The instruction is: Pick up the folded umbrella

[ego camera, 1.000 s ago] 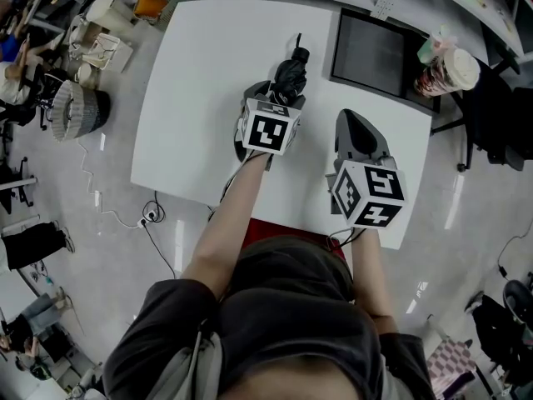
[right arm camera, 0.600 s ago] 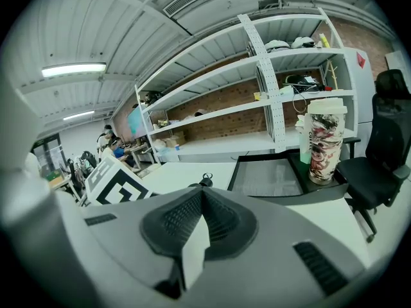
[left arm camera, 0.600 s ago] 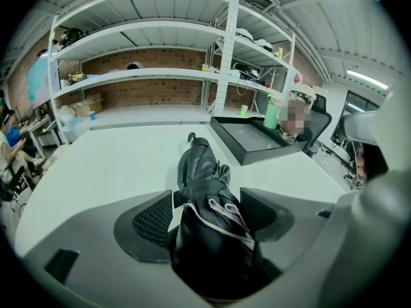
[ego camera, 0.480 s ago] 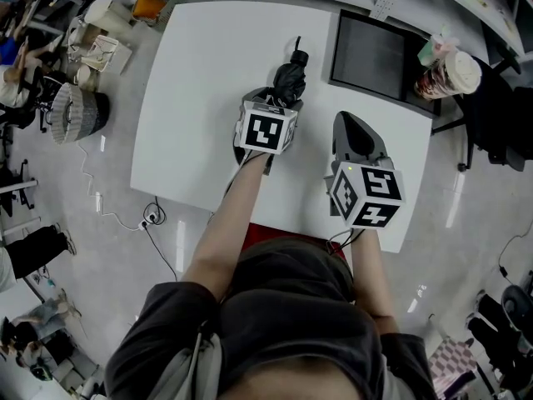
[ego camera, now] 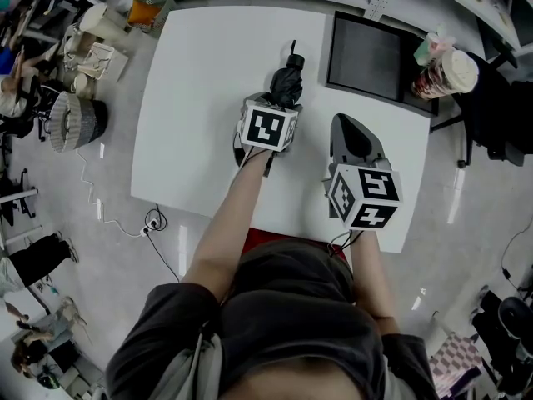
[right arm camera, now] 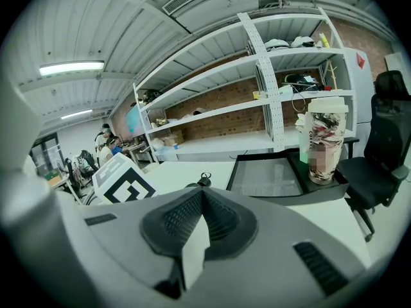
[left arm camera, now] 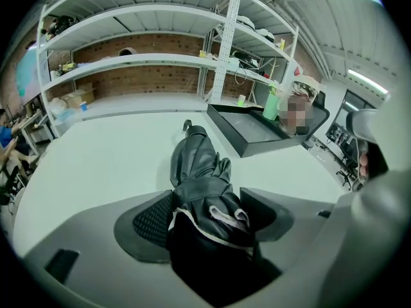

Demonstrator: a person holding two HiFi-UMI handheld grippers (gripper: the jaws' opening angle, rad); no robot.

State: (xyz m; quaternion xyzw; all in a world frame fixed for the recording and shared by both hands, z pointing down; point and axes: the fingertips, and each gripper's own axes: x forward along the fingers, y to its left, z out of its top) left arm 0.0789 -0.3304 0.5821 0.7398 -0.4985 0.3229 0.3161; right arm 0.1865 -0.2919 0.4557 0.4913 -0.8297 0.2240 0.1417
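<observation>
The folded black umbrella (ego camera: 286,82) lies on the white table (ego camera: 200,98), its handle tip pointing to the far side. My left gripper (ego camera: 275,111) is shut on the umbrella's near end; in the left gripper view the umbrella (left arm camera: 199,178) sits squeezed between the two jaws of the left gripper (left arm camera: 209,220). My right gripper (ego camera: 354,136) rests over the table to the right of the umbrella, shut with nothing in it. In the right gripper view the right gripper (right arm camera: 201,226) has its pads pressed together, and the umbrella's handle tip (right arm camera: 204,180) peeks above them.
A dark tray (ego camera: 371,57) lies at the table's far right, with a patterned cup (ego camera: 445,73) beside it. An office chair (right arm camera: 385,153) stands right of the table. Bags and clutter (ego camera: 79,115) sit on the floor to the left.
Both grippers have shifted very slightly toward the far side; the left stays shut on the umbrella and the right stays shut.
</observation>
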